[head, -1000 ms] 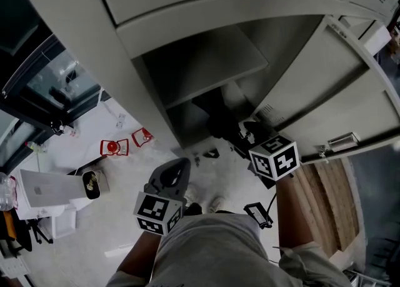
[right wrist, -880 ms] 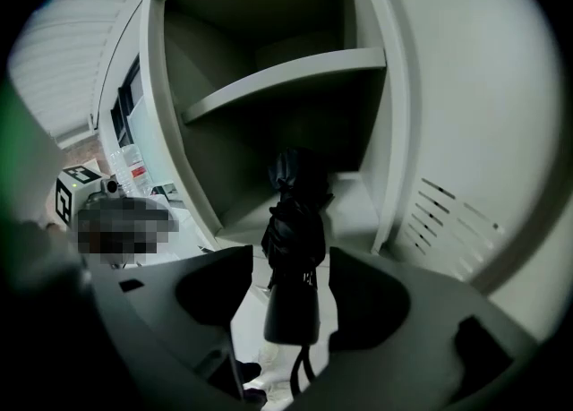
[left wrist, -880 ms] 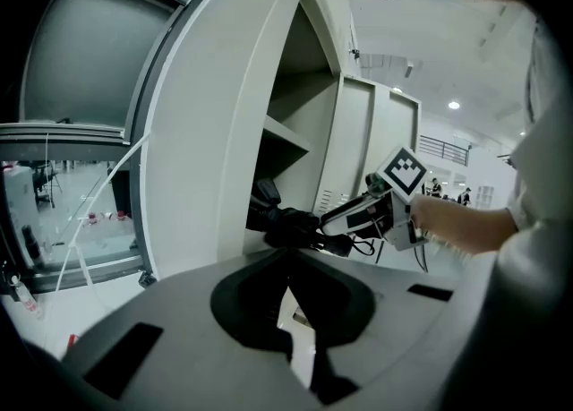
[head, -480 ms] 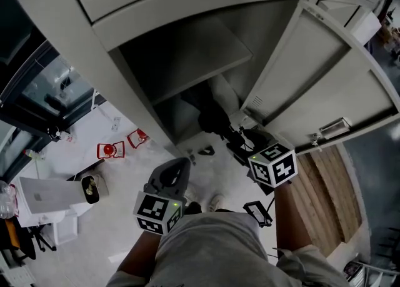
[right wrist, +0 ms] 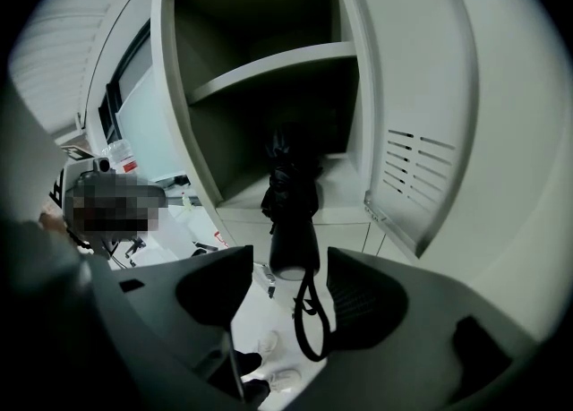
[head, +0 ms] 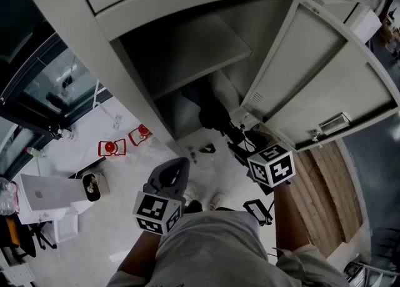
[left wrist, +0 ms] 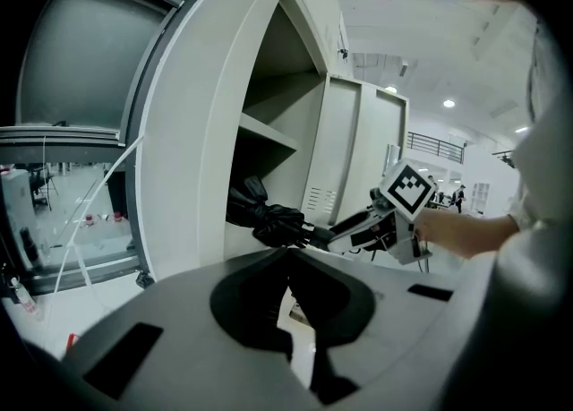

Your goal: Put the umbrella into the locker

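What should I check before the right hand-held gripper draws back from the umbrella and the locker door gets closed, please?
1. Umbrella canopy end inside the lower compartment, under the shelf: ok.
2. Handle inside too: not ok, it juts out past the locker's front edge.
3. Right hand-held gripper free of the handle: ok, jaws apart, with a sliver of floor showing on each side.
4. Wrist strap clear of the jaws: cannot tell, it dangles between them.
5. Door open wide: ok.
6. Left hand-held gripper out of the way: ok, shut, empty, outside the locker.
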### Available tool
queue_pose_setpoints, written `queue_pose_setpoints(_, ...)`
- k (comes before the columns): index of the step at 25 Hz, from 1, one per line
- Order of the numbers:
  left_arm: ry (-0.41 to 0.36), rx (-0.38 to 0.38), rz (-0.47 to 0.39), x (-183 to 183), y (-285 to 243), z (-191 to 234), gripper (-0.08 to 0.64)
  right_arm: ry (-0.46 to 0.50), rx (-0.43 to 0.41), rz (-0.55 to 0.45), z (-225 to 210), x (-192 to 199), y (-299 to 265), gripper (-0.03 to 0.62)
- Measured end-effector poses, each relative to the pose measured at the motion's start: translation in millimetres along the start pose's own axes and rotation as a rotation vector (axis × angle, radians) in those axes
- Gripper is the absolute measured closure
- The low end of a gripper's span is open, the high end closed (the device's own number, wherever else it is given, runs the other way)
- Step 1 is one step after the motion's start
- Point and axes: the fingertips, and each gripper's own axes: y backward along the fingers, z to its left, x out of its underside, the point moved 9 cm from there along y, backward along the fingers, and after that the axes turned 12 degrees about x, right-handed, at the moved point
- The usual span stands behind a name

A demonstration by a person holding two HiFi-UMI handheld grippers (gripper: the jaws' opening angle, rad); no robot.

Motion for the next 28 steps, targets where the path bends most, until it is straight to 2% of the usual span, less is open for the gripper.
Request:
queue_pose_setpoints(12,0.008,-0.009,0.006,5.3,8.5,-3.4,0.545,0.032,0.032,0.021,4.0,2.3,-5.1,0.345)
queue_pose_setpoints(14,0.006,-0.007,0.008,5.5,8.9,-3.6,0.545,0.033,0.050,0.020,2.9,3.6,-6.6,0.396)
queue_pose_setpoints(15,0.006,-0.007,0.009,5.6,9.3,-3.6,0.545,0.033,0.055,0.021,2.5,3.9,-6.9,0.400)
queue_pose_setpoints(28,0.000,0.012,0.023,4.6,6.6,2.9,0.545,0.076,0.099,-0.002,5.6,-2.4,-1.0,0.403)
